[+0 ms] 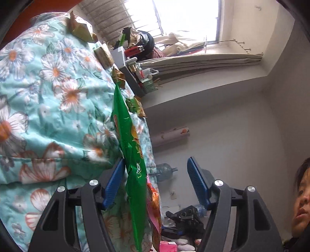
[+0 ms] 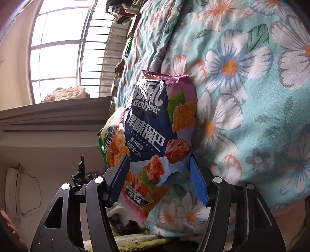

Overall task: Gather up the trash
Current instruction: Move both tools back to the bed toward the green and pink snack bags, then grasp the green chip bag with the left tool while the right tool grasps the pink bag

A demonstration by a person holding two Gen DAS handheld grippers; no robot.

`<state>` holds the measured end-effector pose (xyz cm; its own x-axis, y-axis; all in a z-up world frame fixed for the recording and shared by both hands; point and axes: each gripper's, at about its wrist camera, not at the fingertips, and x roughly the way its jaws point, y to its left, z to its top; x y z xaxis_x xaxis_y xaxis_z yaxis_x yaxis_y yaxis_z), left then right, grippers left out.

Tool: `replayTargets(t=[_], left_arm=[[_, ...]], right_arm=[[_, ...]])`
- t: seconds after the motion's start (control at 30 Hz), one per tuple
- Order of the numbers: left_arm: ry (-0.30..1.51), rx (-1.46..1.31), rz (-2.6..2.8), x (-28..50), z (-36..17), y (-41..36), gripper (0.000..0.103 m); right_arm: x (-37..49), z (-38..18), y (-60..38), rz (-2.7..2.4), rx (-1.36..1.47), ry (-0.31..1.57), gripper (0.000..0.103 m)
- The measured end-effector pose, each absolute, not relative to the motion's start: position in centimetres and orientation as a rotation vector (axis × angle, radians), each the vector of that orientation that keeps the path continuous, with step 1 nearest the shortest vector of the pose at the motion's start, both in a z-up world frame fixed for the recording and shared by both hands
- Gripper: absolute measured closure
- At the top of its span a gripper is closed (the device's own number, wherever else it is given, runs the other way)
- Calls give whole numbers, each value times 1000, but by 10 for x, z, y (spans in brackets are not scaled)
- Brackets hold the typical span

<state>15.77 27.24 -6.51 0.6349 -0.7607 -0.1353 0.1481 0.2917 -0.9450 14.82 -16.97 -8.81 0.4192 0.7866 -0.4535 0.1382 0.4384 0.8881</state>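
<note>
Both views are rolled sideways and sit close over the floral quilt [image 1: 58, 81]. The left wrist view faces along the bed edge toward the window [image 1: 186, 17]; the right wrist view faces the quilt. The 2 views share quilt and window.

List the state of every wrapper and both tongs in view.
Green snack bag: crumpled, between the left tongs, touching one pad.
Left tongs: open.
Pink and navy snack bag: torn open on top, between the right tongs.
Right tongs: open.
Small wrappers: scattered on the floral quilt.
</note>
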Motion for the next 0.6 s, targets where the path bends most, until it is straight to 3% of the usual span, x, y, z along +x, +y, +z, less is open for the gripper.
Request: replayTargets(t=[0.17, 0.4, 0.53, 0.6], left_arm=[[699, -1056, -683, 163, -55, 250, 40], [814, -881, -605, 173, -45, 218, 56], [829, -791, -593, 173, -37, 200, 63], [817, -748, -574, 171, -31, 195, 71]], right_arm=[[151, -84, -167, 524, 1066, 1061, 48], [151, -98, -166, 549, 1163, 1093, 50], [151, -98, -160, 518, 1122, 1116, 50], [152, -94, -156, 495, 1070, 1126, 50]])
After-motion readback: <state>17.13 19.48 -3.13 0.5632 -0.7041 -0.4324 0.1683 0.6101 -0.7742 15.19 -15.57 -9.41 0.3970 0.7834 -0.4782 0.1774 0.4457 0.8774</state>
